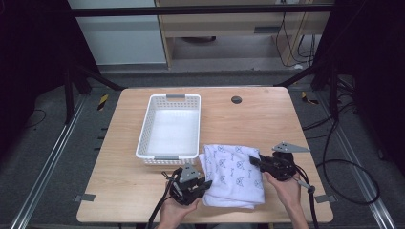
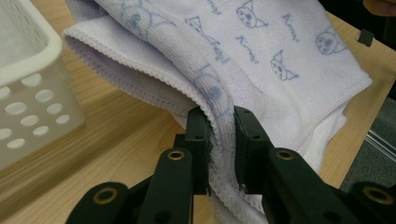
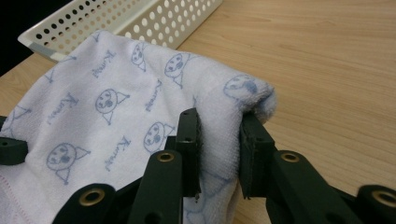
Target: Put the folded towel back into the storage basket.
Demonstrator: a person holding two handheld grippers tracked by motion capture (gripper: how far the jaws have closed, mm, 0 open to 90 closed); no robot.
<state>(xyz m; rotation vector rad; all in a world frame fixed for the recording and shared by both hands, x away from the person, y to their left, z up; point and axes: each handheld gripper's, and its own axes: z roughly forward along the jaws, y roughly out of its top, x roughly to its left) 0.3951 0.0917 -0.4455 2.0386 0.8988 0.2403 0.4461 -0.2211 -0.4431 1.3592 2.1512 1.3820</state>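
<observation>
A folded white towel (image 1: 234,174) printed with small blue cat faces lies on the wooden table, just right of a white perforated basket (image 1: 169,126). My left gripper (image 1: 206,183) pinches the towel's near left edge; in the left gripper view the folded hem (image 2: 219,126) is squeezed between both black jaws. My right gripper (image 1: 253,161) is shut on the towel's right corner, and the right gripper view shows the cloth (image 3: 219,121) bunched between the jaws (image 3: 218,140). Both gripped edges are raised slightly off the table.
The empty basket (image 2: 28,70) stands close to the towel's left side (image 3: 121,23). Bare wooden tabletop (image 1: 258,119) stretches behind and right of the towel, with a round grommet (image 1: 236,99) near the back edge. The table's front edge is near both hands.
</observation>
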